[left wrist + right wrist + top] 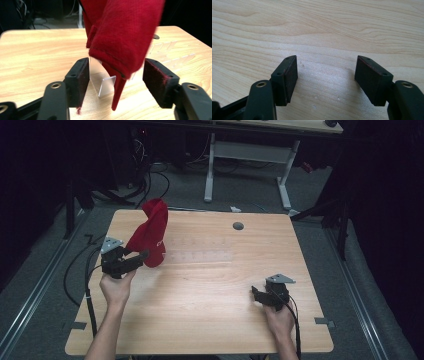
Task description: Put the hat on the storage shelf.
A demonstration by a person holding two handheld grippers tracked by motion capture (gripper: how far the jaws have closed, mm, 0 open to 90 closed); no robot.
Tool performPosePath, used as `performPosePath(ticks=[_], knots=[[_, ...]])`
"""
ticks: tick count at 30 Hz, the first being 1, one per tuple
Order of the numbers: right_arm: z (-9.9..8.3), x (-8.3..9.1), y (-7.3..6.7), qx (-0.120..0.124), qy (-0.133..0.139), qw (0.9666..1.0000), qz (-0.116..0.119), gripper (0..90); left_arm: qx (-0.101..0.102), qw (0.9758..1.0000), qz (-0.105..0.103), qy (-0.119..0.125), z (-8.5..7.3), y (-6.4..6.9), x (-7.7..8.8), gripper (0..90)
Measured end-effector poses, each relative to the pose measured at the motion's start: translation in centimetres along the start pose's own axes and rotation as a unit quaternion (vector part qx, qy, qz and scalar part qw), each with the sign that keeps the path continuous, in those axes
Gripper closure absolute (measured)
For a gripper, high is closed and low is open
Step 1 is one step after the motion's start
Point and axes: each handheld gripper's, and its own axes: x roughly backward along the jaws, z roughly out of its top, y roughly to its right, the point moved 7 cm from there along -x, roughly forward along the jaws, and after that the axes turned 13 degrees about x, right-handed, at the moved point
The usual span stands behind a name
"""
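A red cloth (152, 232) stands bunched and twisted at the far left of the wooden table (210, 320), draped over a clear plastic piece (103, 80). My left gripper (142, 256) is at the cloth's lower end. In the left gripper view the cloth (120, 32) hangs down between the jaws of that gripper (116, 75), which stand apart, and neither pad presses on it. My right gripper (256, 295) rests low at the near right, open. In the right gripper view bare wood lies between the jaws of the right gripper (325, 75).
A faint clear plastic rack (200, 252) lies on the table right of the cloth. A grey cable hole (238, 226) sits near the far edge. Cables (75, 270) trail off the left side. A white-legged desk (250, 150) stands behind on the floor.
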Motion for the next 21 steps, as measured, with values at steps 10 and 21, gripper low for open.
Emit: performPosePath(ticks=[10,21], knots=[[0.0,0.0,0.0,0.0,0.0,1.0,0.0,35.2,-0.012,0.9999,-0.01,0.004,0.3,0.0,2.0,39.2],[0.0,0.0,0.0,0.0,0.0,1.0,0.0,35.2,-0.018,0.9998,-0.002,0.014,0.1,-0.7,3.3,43.7]])
